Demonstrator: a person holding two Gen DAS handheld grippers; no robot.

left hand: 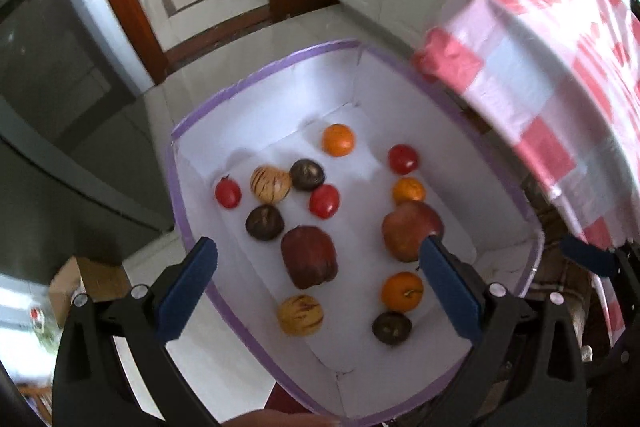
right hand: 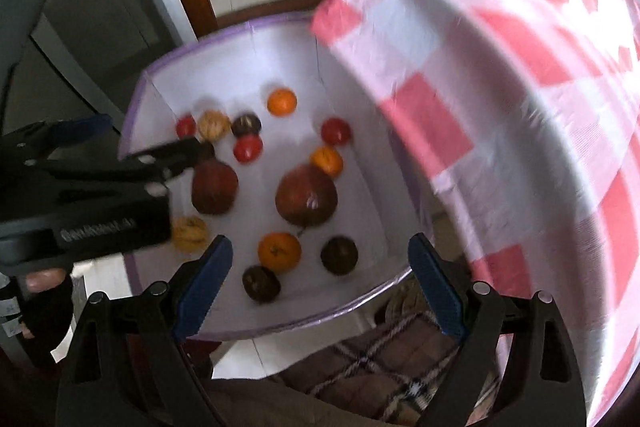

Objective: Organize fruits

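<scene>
**A:** Left wrist view first. What do the left tongs (left hand: 316,291) hold?

**B:** Nothing. Their blue pads stand wide apart above a white box with a purple rim (left hand: 256,65). The fruit lies loose on the box floor: two dark red apples, one (left hand: 309,257) between the pads and another (left hand: 410,231) partly behind the right pad.

**A:** What else is in there?

**B:** Three oranges; the nearest (left hand: 402,291) lies toward the near wall and the farthest (left hand: 338,140) by the far wall. There are also small red tomatoes, dark round fruits and two striped yellow ones (left hand: 300,315). A red-and-white checked cloth (left hand: 552,67) hangs over the box's right corner.

**A:** Right wrist view?

**B:** The right tongs (right hand: 320,287) are also wide and empty, over the box's near rim (right hand: 360,301). The same fruit lies on the floor, with the larger apple (right hand: 306,201) in the middle. The left tongs (right hand: 132,155) reach in from the left side over the box's left wall, gripped by a gloved hand (right hand: 44,297). The checked cloth (right hand: 500,87) fills the right side.
</scene>
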